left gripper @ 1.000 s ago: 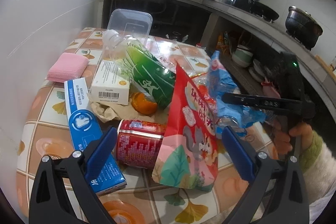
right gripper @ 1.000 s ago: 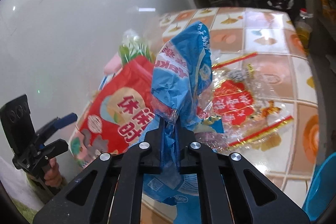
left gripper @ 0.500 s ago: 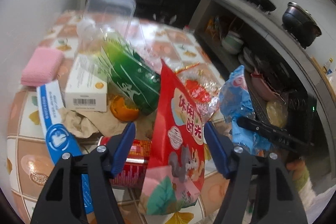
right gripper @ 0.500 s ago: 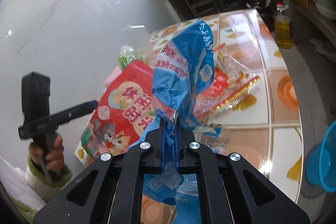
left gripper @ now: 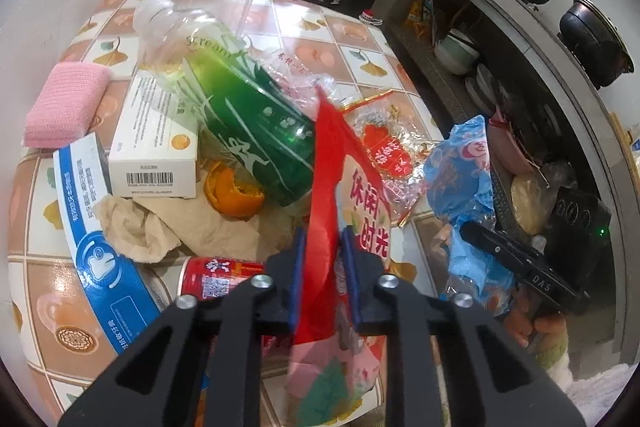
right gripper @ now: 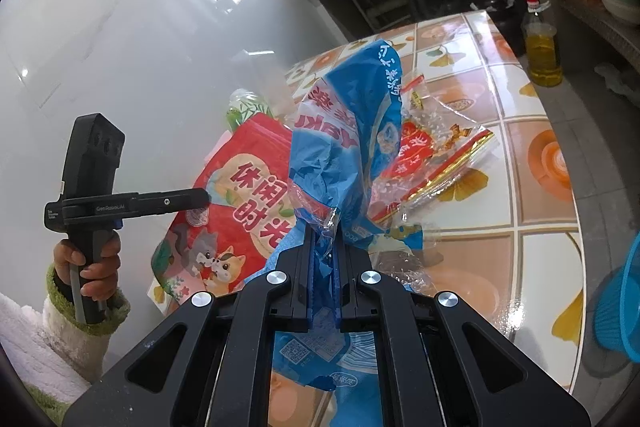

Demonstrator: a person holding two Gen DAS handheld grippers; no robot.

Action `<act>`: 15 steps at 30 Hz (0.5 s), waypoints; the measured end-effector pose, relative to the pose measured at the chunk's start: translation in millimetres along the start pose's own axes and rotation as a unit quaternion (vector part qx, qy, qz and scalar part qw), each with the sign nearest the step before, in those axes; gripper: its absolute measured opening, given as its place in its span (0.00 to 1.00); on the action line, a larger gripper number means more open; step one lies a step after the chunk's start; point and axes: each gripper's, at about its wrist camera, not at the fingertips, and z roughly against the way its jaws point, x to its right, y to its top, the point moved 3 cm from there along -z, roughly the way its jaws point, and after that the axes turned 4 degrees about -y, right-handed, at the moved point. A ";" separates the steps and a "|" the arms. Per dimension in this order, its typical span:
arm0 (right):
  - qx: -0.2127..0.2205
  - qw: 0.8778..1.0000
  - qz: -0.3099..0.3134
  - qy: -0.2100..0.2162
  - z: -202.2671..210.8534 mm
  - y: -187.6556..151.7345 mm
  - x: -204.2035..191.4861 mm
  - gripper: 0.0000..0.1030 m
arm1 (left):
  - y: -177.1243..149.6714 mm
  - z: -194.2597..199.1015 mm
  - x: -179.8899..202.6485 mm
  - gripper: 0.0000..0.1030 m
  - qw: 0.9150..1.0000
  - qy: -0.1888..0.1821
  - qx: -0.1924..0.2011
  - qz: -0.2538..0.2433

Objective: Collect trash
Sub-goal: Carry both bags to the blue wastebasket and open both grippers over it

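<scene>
Left tool [left gripper: 323, 251]: clamped on the red snack bag [left gripper: 352, 195], which stands upright over the tiled desk [left gripper: 352, 67], apparently lifted clear. Right tool [right gripper: 323, 239]: clamped on the blue wrapper [right gripper: 352, 131], raised above the desk. Remaining on desk: green bottle [left gripper: 248, 123], red can [left gripper: 216, 279], orange peel [left gripper: 232, 193].

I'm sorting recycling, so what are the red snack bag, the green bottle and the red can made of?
Red snack bag: glossy printed plastic film, creased. Green bottle: clear plastic, seemingly; see-through neck, glossy label. Red can: probably metal; shiny cylindrical printed side.
</scene>
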 end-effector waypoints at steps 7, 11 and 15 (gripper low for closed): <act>0.020 1.000 0.009 0.011 16.1 -1.0 -4.4 0.05 | -3.2 17.2 21.6 0.08 0.999 -0.021 0.025 -0.013; 0.043 0.999 0.010 0.018 36.7 -3.3 -6.7 0.05 | -4.9 29.6 39.6 0.08 0.999 -0.034 0.035 -0.023; 0.069 0.997 0.001 0.018 59.4 -5.7 -3.3 0.05 | -1.0 44.4 66.5 0.08 0.996 -0.048 0.054 -0.044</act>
